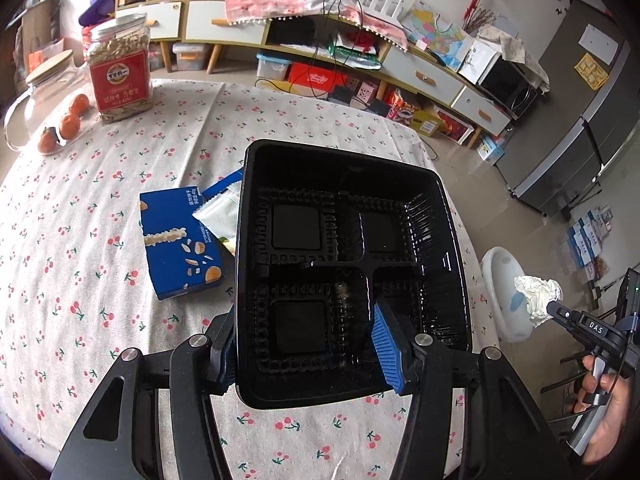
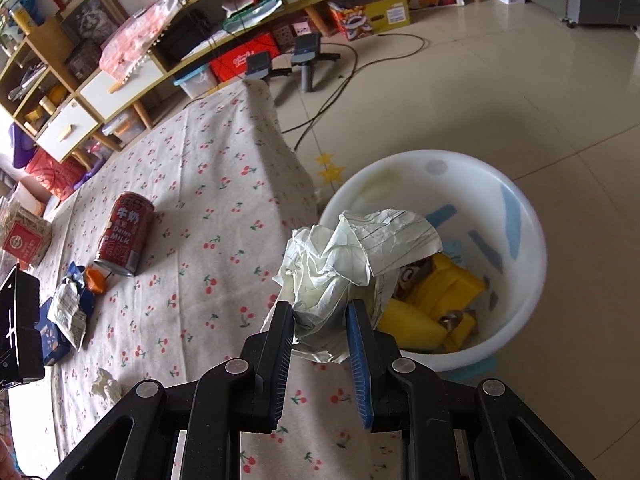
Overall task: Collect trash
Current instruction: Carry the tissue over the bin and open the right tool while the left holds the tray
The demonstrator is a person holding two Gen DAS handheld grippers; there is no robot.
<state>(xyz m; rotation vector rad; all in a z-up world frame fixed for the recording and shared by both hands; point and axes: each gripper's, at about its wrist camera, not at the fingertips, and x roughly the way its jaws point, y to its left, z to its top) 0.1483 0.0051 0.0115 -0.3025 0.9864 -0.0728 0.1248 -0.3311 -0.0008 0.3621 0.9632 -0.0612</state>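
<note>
Here the right tongs (image 2: 320, 322) pinch a crumpled white paper wad (image 2: 348, 256) over the round white plastic bin (image 2: 520, 292) for dropping, while the left tongs (image 1: 304, 344) grip the black compartmented plastic tray (image 1: 352, 272) by its wall above the bench (image 1: 100, 260).

The left gripper (image 1: 308, 344) is clamped across the near wall of a black plastic four-compartment tray (image 1: 352, 264), one finger outside it and the blue-padded finger (image 1: 386, 350) inside. The right gripper (image 2: 320, 320) pinches a crumpled ball of white paper (image 2: 344, 264) between its ribbed pads. A bare hand (image 1: 608, 412), probably the person's right, grips that gripper's handle.
</note>
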